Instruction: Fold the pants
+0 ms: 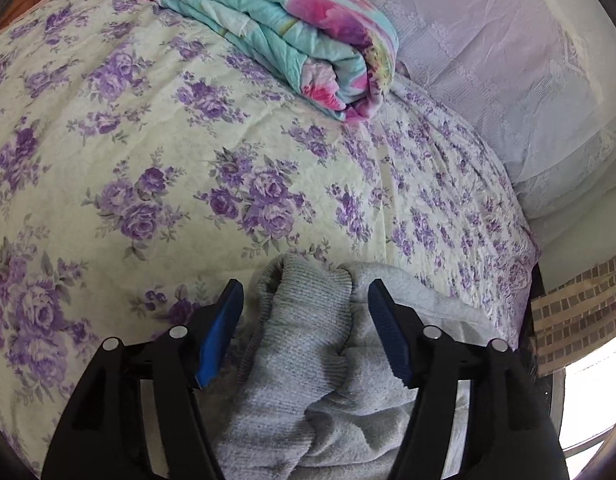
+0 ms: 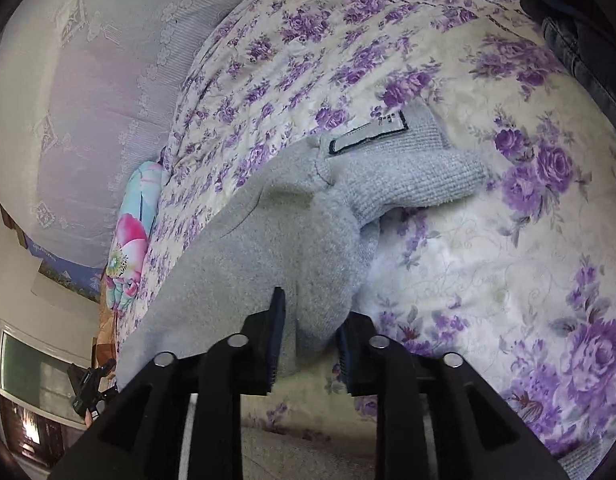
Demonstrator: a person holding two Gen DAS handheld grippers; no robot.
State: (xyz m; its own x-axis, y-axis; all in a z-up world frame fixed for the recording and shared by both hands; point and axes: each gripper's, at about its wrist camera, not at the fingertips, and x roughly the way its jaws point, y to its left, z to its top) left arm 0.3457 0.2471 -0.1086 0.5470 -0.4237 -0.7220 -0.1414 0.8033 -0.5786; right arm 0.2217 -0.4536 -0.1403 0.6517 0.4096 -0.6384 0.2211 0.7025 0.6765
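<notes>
Grey knit pants (image 1: pixel 308 352) lie on a bed with a purple-flowered cover (image 1: pixel 156 168). In the left wrist view my left gripper (image 1: pixel 306 300) is open, its blue pads on either side of a bunched ribbed cuff or waistband without pressing it. In the right wrist view my right gripper (image 2: pixel 311 332) is closed on a fold of the grey pants (image 2: pixel 276 240). The ribbed waistband with a sewn label (image 2: pixel 367 136) lies beyond it on the cover.
A folded turquoise and pink quilt (image 1: pixel 292 28) lies at the far side of the bed; it also shows in the right wrist view (image 2: pixel 136 232). A lace-covered pale pillow or headboard (image 1: pixel 487 52) runs along the right. A dark object (image 2: pixel 579 32) is at the upper right.
</notes>
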